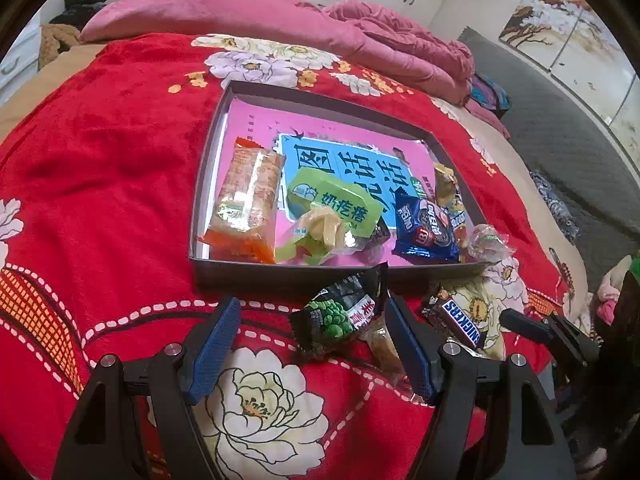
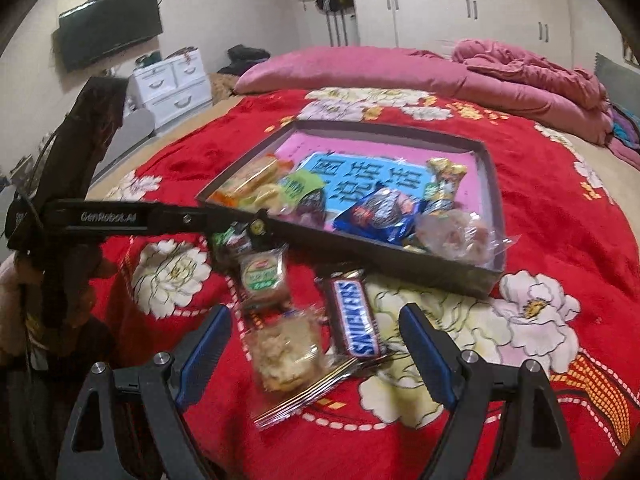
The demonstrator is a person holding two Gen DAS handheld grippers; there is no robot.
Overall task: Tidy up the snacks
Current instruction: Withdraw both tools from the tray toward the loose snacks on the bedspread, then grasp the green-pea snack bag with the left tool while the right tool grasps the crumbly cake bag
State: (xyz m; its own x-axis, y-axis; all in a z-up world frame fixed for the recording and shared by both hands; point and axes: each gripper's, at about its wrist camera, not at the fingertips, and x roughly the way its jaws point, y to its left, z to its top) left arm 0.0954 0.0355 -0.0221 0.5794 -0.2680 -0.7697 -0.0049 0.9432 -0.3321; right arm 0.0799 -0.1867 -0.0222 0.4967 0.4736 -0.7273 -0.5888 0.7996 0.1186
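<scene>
A shallow dark box (image 1: pixel 280 272) with a pink lining lies on the red flowered bedspread and holds several snacks: an orange cracker pack (image 1: pixel 248 200), a green candy bag (image 1: pixel 340 204), a blue cookie pack (image 1: pixel 426 228). My left gripper (image 1: pixel 312 344) is open, its fingers either side of a black green-pea packet (image 1: pixel 340 316) in front of the box. My right gripper (image 2: pixel 316 344) is open over a clear-wrapped pastry (image 2: pixel 284 352) and a Snickers bar (image 2: pixel 356 316). A green-labelled pastry (image 2: pixel 264 276) lies beyond them. The box also shows in the right wrist view (image 2: pixel 400 256).
The left gripper's arm (image 2: pixel 120 216) crosses the right wrist view from the left. A pink pillow (image 1: pixel 200 12) and a crumpled pink quilt (image 1: pixel 400 44) lie at the bed's far side. White drawers (image 2: pixel 172 80) and a wall TV (image 2: pixel 108 28) stand beyond the bed.
</scene>
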